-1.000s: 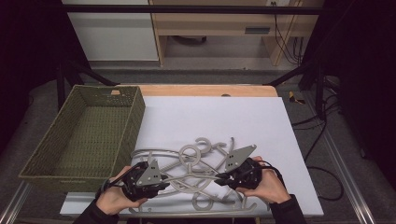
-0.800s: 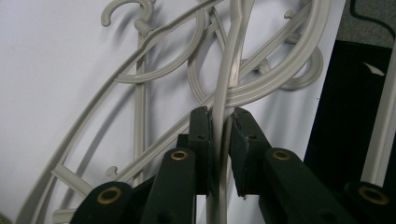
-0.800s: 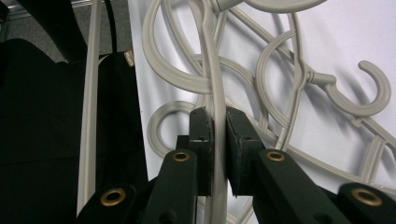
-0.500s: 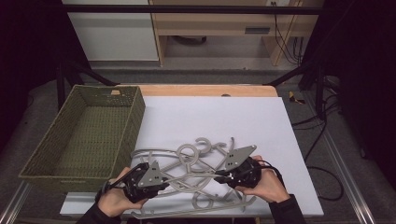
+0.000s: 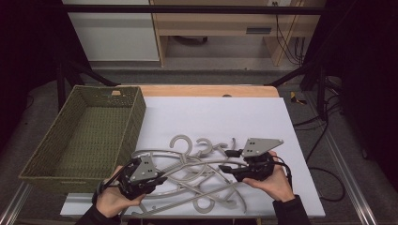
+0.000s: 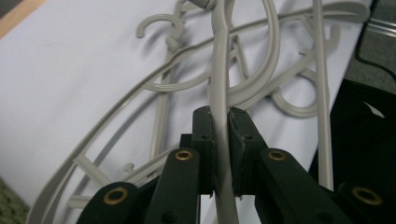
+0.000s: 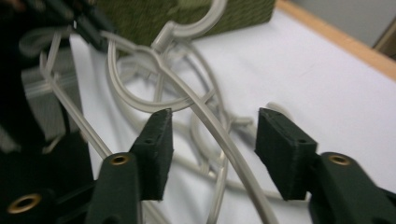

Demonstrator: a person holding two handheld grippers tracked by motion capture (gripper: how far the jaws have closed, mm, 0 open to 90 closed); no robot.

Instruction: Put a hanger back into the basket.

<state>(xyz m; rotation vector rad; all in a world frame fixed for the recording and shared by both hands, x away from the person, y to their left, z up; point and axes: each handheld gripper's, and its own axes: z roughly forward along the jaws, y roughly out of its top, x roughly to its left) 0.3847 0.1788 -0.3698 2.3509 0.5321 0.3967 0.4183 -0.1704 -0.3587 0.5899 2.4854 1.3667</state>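
White-topped table with a light wooden far edge [image 5: 211, 117], seen from above. At its left side stands a rectangular olive-green woven basket [image 5: 61, 161]; its visible interior holds nothing.

Near the front edge of the table lies a tangled pile of grey plastic clothes hangers [image 5: 197, 176], just right of the basket, with hooks curling up at the far side and at the near edge. In the pile the individual hangers overlap so closely that their number cannot be told.

Left gripper [image 6: 221, 126], held in the person's left hand [image 5: 112, 201] at the left end of the pile: its jaws are closed tight on a single grey hanger bar [image 6: 217, 88] that runs straight out between them. Right gripper [image 7: 212, 140], carrying a grey three-cornered plate [image 5: 260, 146] and held in the right hand [image 5: 272, 180] at the right end of the pile: its jaws stand wide apart, with a thin hanger rod [image 7: 224, 140] passing through the gap; contact with either pad cannot be made out.

Compared with one second earlier, the hanger pile, basket and both hands lie in much the same places; the left gripper sits slightly nearer the table's front edge.

The forearms are cut off by the bottom of the high view. The right gripper view is blurred at its left, where dark shapes cannot be identified.
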